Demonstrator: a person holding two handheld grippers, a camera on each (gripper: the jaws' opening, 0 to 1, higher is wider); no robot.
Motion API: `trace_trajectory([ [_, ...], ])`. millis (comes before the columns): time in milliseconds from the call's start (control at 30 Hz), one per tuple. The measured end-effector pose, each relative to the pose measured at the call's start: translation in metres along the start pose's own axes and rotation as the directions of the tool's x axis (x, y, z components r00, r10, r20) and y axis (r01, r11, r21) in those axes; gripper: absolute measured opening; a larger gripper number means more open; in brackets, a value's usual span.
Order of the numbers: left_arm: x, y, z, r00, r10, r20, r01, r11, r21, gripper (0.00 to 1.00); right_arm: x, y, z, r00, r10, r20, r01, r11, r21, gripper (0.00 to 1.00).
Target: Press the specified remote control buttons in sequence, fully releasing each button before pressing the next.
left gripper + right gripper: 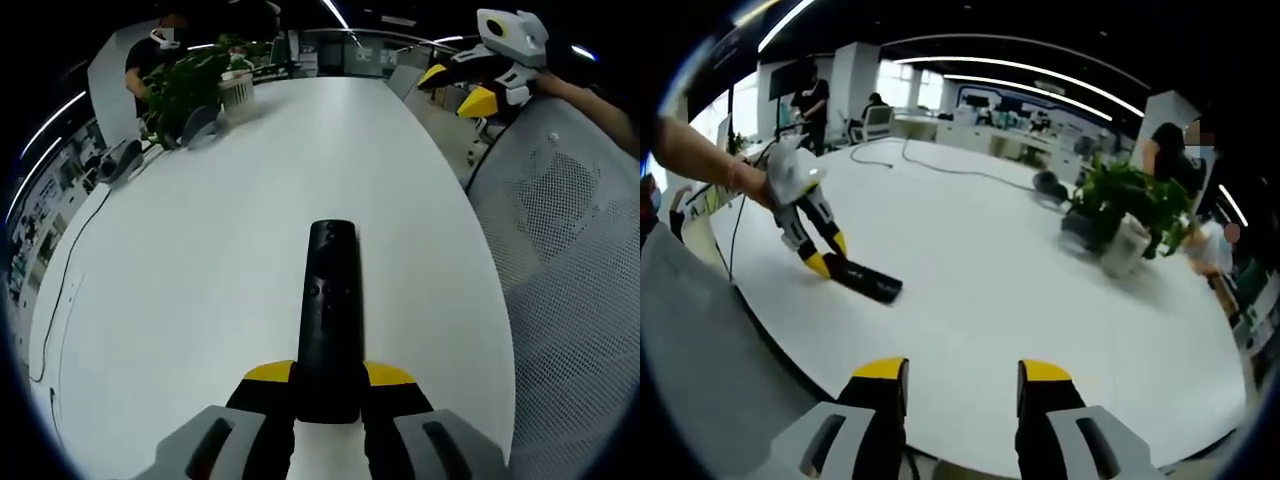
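Left tongs [328, 385] are clamped on the near end of the black remote control [329, 310], which I see lying flat along the white desk [200, 260], buttons up. From the right gripper view the same tongs [830, 262] grip its end. My right tongs [962, 385] hang apart with nothing between them, above the desk edge, well apart from the potted plant [1125, 215].

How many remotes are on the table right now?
1. A single black remote lies on the white table, its near end clamped by the left hand-held gripper. The right hand-held gripper is open, away from it.
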State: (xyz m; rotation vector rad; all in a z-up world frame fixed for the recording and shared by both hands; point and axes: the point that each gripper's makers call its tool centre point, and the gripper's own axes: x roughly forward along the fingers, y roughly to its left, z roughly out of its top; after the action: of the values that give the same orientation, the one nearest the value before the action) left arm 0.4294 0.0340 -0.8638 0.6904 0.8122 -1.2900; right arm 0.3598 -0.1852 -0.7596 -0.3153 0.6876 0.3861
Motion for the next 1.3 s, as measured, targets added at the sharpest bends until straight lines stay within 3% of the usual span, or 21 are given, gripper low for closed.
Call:
trace_trajectory([
  [1300, -0.005, -0.056, -0.008, 0.999, -0.017, -0.033, 0.018, 0.999, 0.03, 0.24, 0.004, 0.016, -0.005, 0.996, 0.087, -0.034, -0.088, 0.996, -0.035, 0.34],
])
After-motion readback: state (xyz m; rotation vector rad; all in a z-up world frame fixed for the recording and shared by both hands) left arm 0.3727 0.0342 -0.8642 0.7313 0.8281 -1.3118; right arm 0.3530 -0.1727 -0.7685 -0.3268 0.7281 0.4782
